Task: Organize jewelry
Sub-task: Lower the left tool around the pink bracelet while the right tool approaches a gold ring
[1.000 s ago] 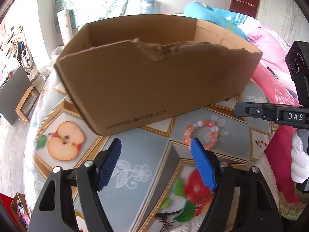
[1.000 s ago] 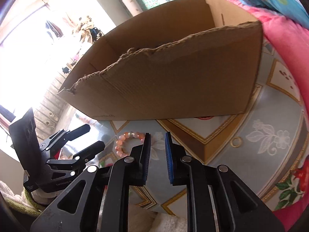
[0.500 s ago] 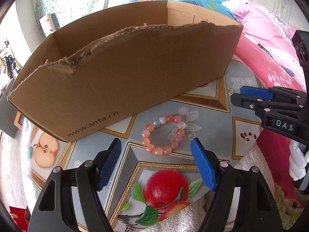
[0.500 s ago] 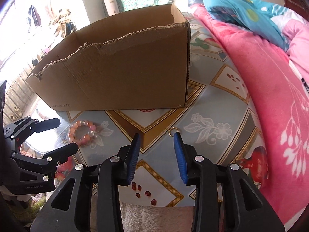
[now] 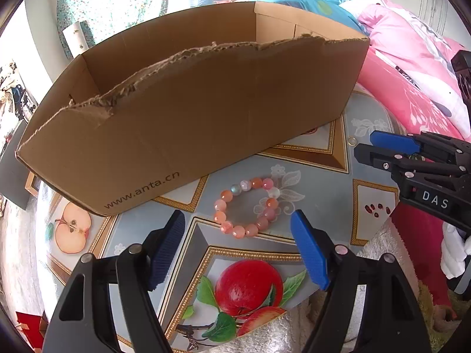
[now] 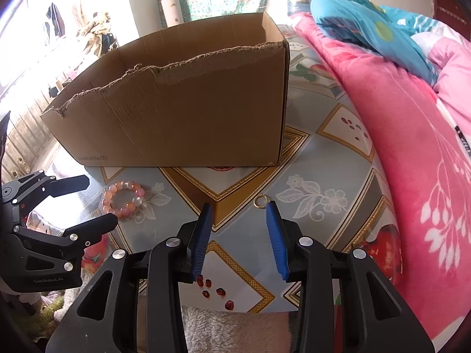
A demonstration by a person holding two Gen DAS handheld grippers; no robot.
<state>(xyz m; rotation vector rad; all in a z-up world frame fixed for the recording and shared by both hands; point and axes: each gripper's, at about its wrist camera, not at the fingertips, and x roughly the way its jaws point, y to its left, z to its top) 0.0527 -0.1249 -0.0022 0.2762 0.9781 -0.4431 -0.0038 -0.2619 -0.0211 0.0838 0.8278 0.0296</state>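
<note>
Left gripper [image 5: 237, 234] jaws wide apart, nothing between the pads; beaded bracelet [image 5: 248, 207] lies flat on the cloth just ahead of its tips, roughly centred in the gap. Right gripper [image 6: 238, 223] jaws partly apart and empty; small gold ring [image 6: 260, 201] lies just ahead of its right-hand finger, off-centre toward that side. Cardboard box [image 5: 191, 111], open-topped with a torn near edge, stands beyond both items, presumably the destination. Risks, judged: ring is thin and flat, so the pads could close over it and flick it aside across the slick cloth, or the right-hand finger could land on it given the offset; bracelet is loose and round, so a pinch on one side may let beads roll or the loop droop and catch the ragged rim on the lift. The two grippers sit close, with the right tips visible beside the left, so a simultaneous reach could collide. Surface: glossy fruit-print tablecloth [image 6: 323, 153], glare in places. Room: pink quilt [image 6: 412, 135] to the right, bright window to the left, floral curtain behind
</note>
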